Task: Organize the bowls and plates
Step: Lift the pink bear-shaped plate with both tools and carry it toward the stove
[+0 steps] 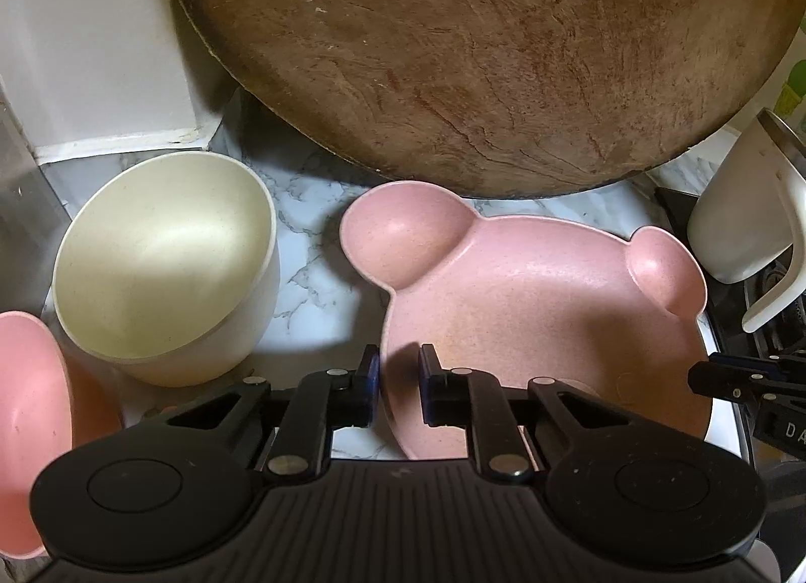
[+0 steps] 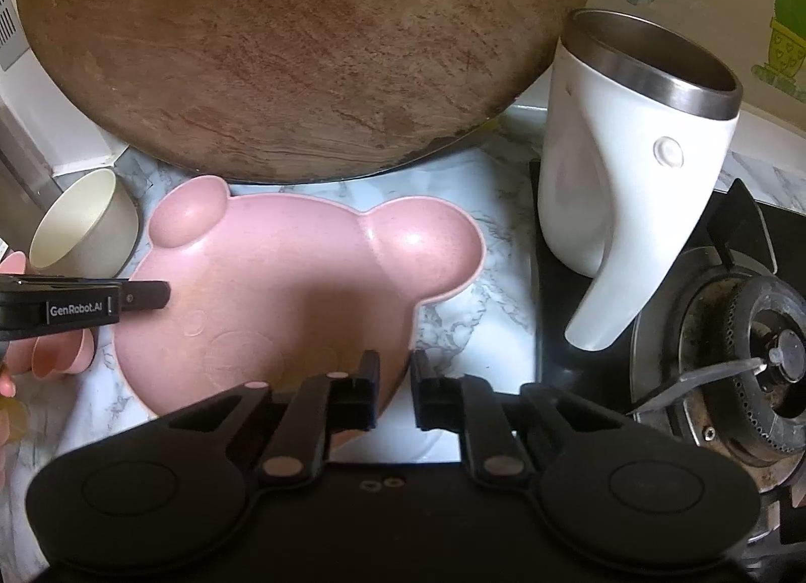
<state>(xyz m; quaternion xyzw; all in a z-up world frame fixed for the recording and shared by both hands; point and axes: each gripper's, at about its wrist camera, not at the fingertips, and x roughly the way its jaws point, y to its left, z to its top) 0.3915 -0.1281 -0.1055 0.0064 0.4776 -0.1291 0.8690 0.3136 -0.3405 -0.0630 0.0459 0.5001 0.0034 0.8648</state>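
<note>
The left gripper (image 1: 398, 384) stands with its jaws parted, straddling the near left rim of the pink bear-shaped plate (image 1: 529, 311); one finger sits outside the rim, the other over the plate's floor, with nothing clamped yet. The right gripper (image 2: 395, 389) is likewise parted at the plate's near right edge, one finger above the plate and the other over the marble counter (image 2: 483, 280). The plate lies flat directly ahead of both tools, its two ear wells pointing away toward the round wooden board (image 1: 478, 54) leaning behind it.

To the left of the left gripper sits a cream bowl (image 1: 166, 260), tilted, and further left a pink bowl (image 1: 30, 381) at the frame edge. Right of the right gripper stands a white steel-rimmed mug (image 2: 629, 170), beside a gas burner (image 2: 765, 346).

The plate looks like light, stiff, matte plastic or fibre composite, unlikely to break, probably not slippery. Its thin raised rim seems the best hold; pinching both near sides should lift it level.
</note>
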